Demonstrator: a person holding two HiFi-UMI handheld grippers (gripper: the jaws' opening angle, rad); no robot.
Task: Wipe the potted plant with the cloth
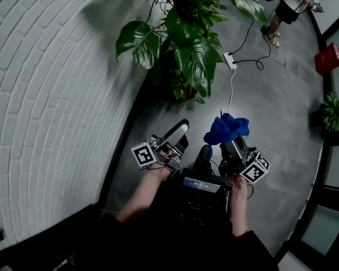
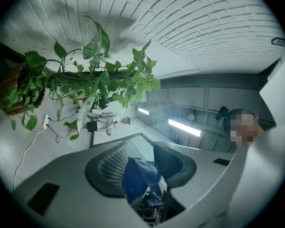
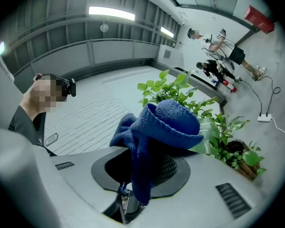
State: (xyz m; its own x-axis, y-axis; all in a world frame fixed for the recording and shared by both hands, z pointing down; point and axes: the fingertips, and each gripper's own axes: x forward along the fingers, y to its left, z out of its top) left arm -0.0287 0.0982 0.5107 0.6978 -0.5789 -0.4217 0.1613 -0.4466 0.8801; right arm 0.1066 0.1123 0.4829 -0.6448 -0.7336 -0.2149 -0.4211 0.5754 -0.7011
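Head view: indoor, dim-ish, flat light; soft potted plant (image 1: 192,55) shadow on brick wall (image 1: 56,95), bottom of frame near black. Gripper views: heavy fisheye, dark vignette at edges, lines bowed. Ceiling strip lights (image 3: 111,13) blown out, slight haze. Close fg soft, bg sharper.

Readable text: nothing is coming through clearly enough to read in any view.
Left marker cube (image 1: 144,153): sitting on the left gripper (image 1: 181,133), it is showing black-and-white square patterns, not letters or digits.
Right marker cube (image 1: 255,167): riding on the right gripper (image 1: 230,135), it is showing the same kind of patterns.
Chest device screen (image 1: 201,184): it is glowing with a line of pale print, too small to read.
Wall plate (image 3: 51,138): fixed on the white brick wall (image 3: 85,113), it is carrying a few dark characters, too blurred to read.
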